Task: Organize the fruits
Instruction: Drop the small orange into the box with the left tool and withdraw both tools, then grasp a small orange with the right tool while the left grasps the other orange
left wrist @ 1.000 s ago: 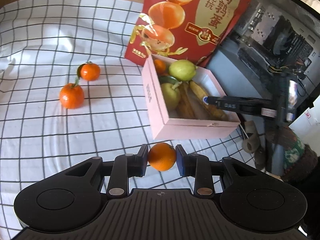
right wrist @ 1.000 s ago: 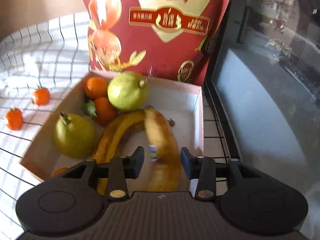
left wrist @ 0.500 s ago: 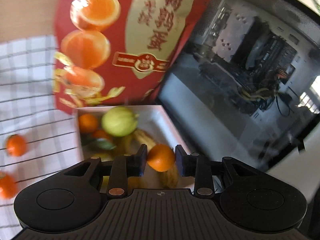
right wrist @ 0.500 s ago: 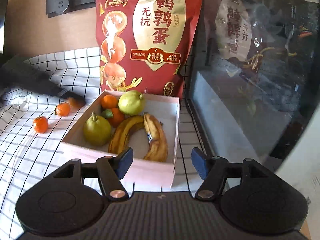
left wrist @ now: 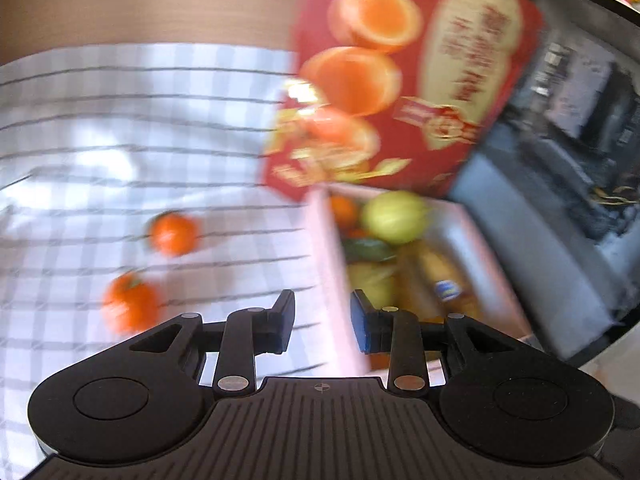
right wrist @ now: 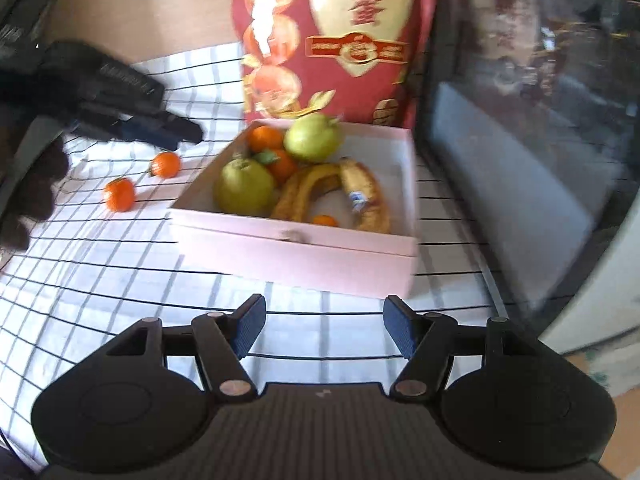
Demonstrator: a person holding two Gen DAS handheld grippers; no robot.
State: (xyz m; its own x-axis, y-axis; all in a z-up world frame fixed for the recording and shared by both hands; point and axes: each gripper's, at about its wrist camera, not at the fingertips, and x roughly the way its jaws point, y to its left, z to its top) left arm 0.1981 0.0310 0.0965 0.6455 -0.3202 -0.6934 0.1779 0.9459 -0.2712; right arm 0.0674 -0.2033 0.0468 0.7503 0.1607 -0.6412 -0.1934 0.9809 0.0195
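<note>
Your left gripper [left wrist: 322, 322] has its jaws apart with nothing between them; so does your right gripper [right wrist: 324, 328]. Ahead, the pink box [right wrist: 296, 248] holds pears, bananas and oranges, one small orange [right wrist: 325, 221] half hidden by the wall. Two tangerines [right wrist: 119, 194] lie beside it on the checked cloth [right wrist: 120, 280]. The left view is blurred.

- left gripper [left wrist: 322, 322]: fingers parted, nothing between them, view motion-blurred
- right gripper [right wrist: 323, 328]: fingers spread wide, empty
- left gripper also visible in right wrist view, upper left
</note>
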